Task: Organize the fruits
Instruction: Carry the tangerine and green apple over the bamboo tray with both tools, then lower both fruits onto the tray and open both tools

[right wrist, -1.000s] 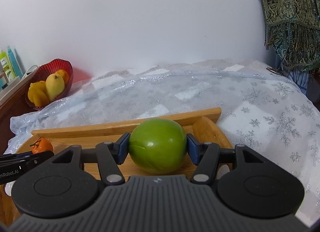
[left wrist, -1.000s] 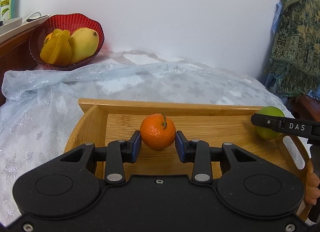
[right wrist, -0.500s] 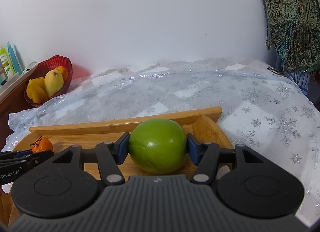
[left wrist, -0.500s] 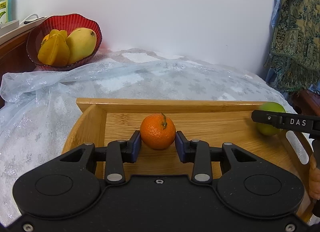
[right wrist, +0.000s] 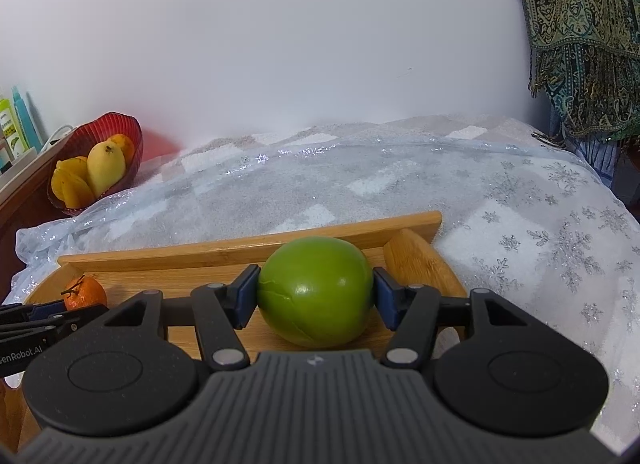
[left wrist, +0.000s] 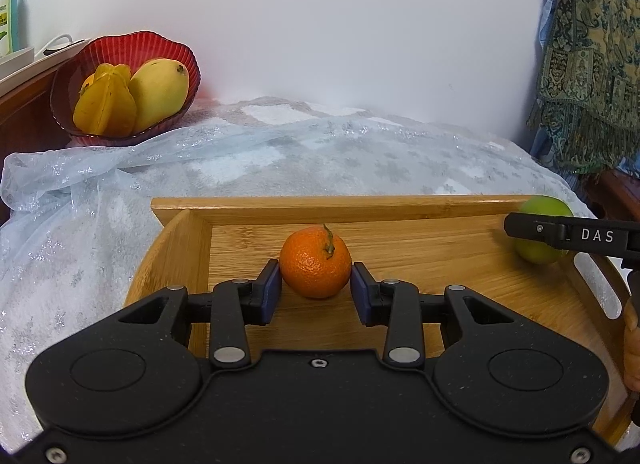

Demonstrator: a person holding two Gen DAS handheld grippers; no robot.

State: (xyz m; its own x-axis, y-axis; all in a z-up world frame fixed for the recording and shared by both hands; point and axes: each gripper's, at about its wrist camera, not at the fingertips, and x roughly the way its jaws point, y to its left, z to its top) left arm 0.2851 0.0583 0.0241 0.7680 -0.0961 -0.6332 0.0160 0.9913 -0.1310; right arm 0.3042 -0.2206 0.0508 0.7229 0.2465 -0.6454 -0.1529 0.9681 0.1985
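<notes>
My left gripper (left wrist: 316, 288) is shut on a small orange tangerine (left wrist: 315, 262) with a stem, held over the left part of a wooden tray (left wrist: 360, 204). My right gripper (right wrist: 316, 298) is shut on a green round fruit (right wrist: 316, 290), held over the tray's right end (right wrist: 408, 248). The green fruit also shows in the left wrist view (left wrist: 540, 232), partly hidden by the right gripper's finger. The tangerine shows in the right wrist view (right wrist: 86, 292) beside the left gripper's fingers. A red bowl (left wrist: 100, 48) at the far left holds a mango (left wrist: 160, 92) and a starfruit (left wrist: 106, 104).
The tray lies on a surface covered by a silvery snowflake cloth (right wrist: 400, 184). The red bowl (right wrist: 132, 132) stands on a wooden ledge by bottles (right wrist: 16, 124). A patterned fringed cloth (right wrist: 580, 32) hangs at the right. A white wall stands behind.
Both grippers have risen slightly with their fruits still held; the tray sits lower in both views. The grips have not changed.
</notes>
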